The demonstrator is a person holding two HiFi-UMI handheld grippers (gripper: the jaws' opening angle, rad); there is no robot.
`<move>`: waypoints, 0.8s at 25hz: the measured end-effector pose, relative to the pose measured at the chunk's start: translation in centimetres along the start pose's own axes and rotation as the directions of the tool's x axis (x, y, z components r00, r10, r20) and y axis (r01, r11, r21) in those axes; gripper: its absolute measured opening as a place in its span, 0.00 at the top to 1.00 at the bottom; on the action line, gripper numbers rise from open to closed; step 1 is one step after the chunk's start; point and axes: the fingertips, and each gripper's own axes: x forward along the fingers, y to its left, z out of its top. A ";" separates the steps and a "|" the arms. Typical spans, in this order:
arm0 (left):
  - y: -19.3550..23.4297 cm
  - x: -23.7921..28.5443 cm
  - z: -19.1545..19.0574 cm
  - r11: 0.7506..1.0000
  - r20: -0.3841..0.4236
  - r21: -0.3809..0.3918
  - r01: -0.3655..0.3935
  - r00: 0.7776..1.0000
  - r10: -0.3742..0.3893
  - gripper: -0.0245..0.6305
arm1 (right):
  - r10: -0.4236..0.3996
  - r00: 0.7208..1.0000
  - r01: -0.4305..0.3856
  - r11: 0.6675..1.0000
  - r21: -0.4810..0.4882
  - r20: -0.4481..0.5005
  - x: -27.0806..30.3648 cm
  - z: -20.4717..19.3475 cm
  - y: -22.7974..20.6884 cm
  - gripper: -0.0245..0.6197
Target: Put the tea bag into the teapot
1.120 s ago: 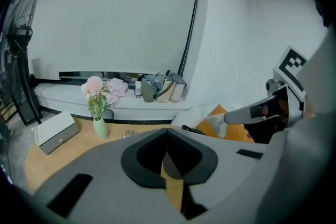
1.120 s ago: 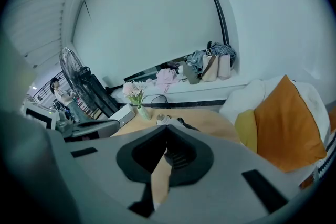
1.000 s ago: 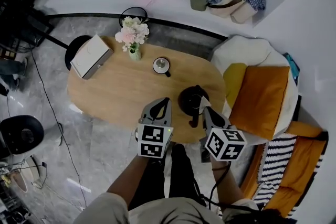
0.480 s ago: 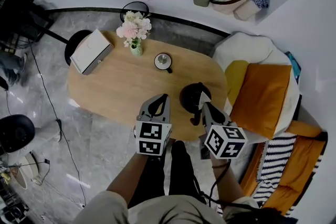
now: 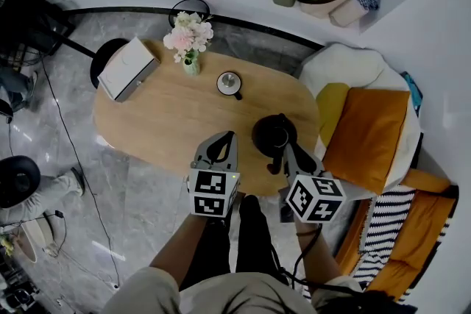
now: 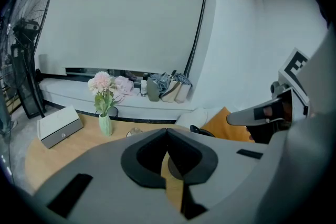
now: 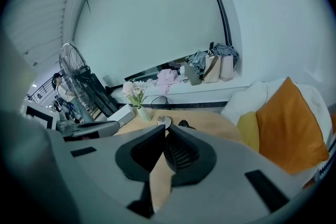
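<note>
An oval wooden table (image 5: 169, 125) stands on grey marble floor (image 5: 147, 209), a white armchair (image 5: 346, 66) with orange cushion (image 5: 366, 136) beside it.

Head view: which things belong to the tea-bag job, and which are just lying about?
Job: teapot; right gripper by it. No tea bag in sight.
Lying about: cup; flower vase; white box.

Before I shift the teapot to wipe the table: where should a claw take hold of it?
By the dark handle that sticks out of the teapot toward the near edge of the table. Come from that near side, by the right claw; the round body looks too wide to pinch.
</note>
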 end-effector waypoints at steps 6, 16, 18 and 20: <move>0.1 -0.1 0.2 1.000 0.008 0.001 -0.003 1.000 0.003 0.94 | -0.001 1.000 0.001 1.000 0.002 0.005 -0.1 0.2 0.0 0.90; -0.1 -1.1 2.3 1.000 0.033 0.007 -0.005 0.999 0.004 0.94 | 0.014 1.000 -0.014 1.000 -0.011 0.024 -1.3 1.8 0.8 0.90; -0.3 -1.7 2.9 1.000 0.046 0.007 -0.002 0.999 0.001 0.94 | 0.014 0.999 -0.013 1.000 -0.021 0.033 -2.0 2.2 1.1 0.90; -0.4 -2.5 3.7 1.000 0.062 0.008 0.003 0.998 -0.003 0.94 | 0.011 0.999 -0.009 0.999 -0.031 0.044 -2.7 2.7 1.4 0.90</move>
